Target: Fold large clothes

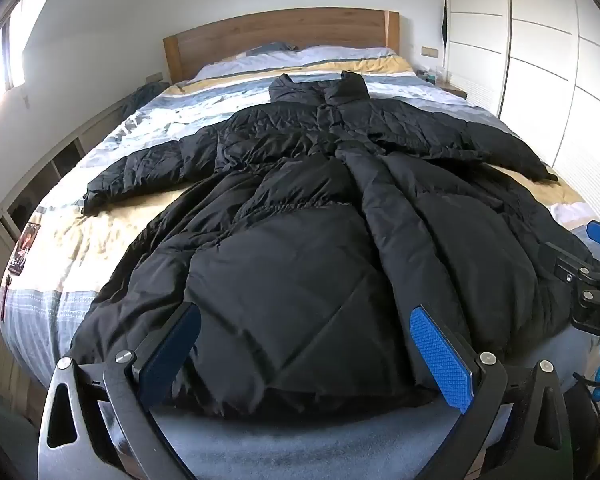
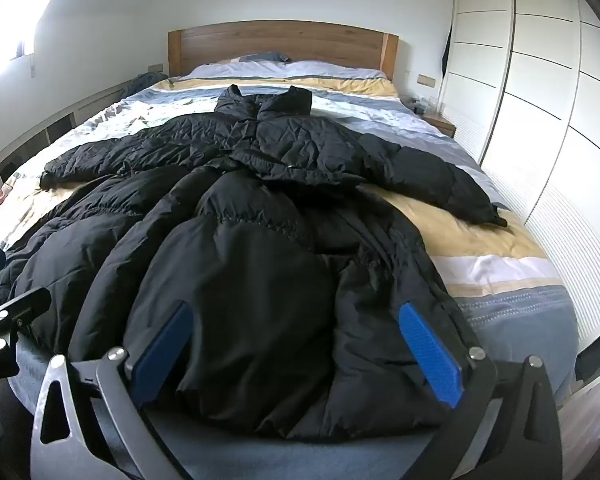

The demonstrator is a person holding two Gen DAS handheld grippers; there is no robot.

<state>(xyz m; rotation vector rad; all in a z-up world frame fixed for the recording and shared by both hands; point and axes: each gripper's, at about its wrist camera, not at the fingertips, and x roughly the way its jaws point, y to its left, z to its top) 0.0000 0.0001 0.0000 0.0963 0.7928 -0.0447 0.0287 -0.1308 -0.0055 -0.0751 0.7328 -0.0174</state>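
Observation:
A long black puffer coat (image 1: pixel 300 208) lies spread flat on the bed, collar toward the headboard, both sleeves stretched out sideways. It also shows in the right wrist view (image 2: pixel 260 240). My left gripper (image 1: pixel 306 320) is open, its blue pads (image 1: pixel 440 356) wide apart just above the coat's hem on the left half. My right gripper (image 2: pixel 296 316) is open too, pads (image 2: pixel 430 356) wide apart over the hem's right half. Neither holds anything. Part of the right gripper shows at the right edge of the left wrist view (image 1: pixel 588 280).
The bed (image 1: pixel 100 248) has a striped blue, white and yellow cover and a wooden headboard (image 1: pixel 280 36). White wardrobes (image 2: pixel 540 100) stand along the right. A low shelf unit (image 1: pixel 40 184) runs along the left wall. A nightstand (image 2: pixel 440 120) sits at the far right.

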